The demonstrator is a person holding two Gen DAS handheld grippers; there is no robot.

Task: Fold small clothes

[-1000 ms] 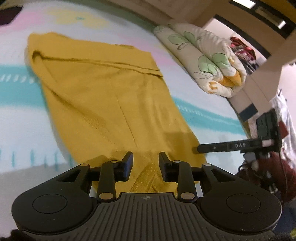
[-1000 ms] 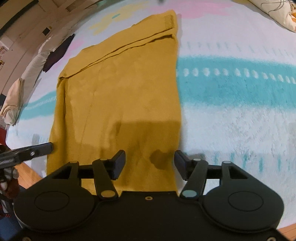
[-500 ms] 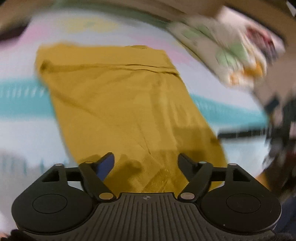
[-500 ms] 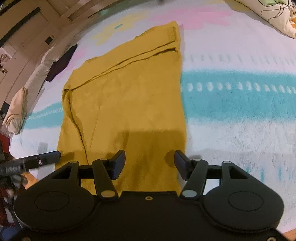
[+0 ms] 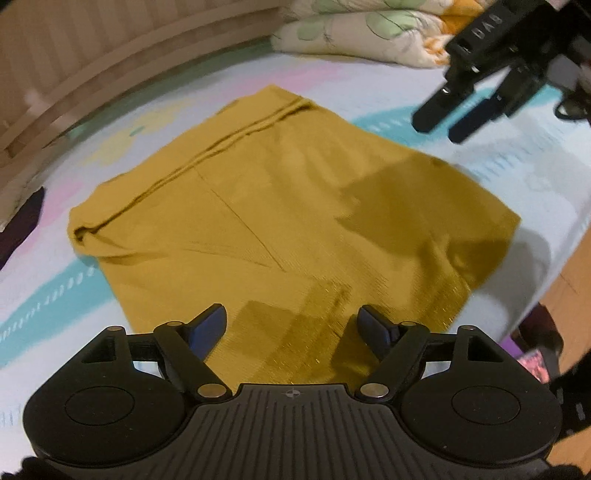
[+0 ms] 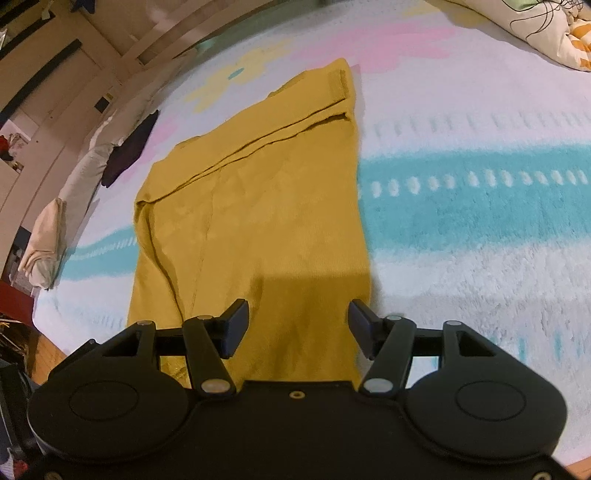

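**Both tongs spread over the near hem, nothing gripped**

The left tongs are seen spread wide, their jaws having just been opening, with only cloth below the gap and nothing pinched. The right tongs are likewise held apart, above the near end of the cloth, empty. In the left view the right tongs are also seen from outside, hanging over the far right side of the bed, clear of the fabric.

The garment, a mustard knit already folded lengthwise into a long panel, is laid flat on the blanket, its near hem close to the bed's near edge and its far end towards the pink patch. A folded-over band is seen along the far end.

Risks, as judged from this pose: if only the top layer is pinched at the near hem, the layers are likely to be pulled apart and the lengthwise fold undone. If the two tongs are closed at uneven spots along the hem, the next fold is likely to be laid skewed. The loose ridge along the left side may be dragged into a crease. Since the hem lies near the bed's edge, the cloth could be slid off it by a careless pull.

No containers are in view. A quilt is piled at the far edge.
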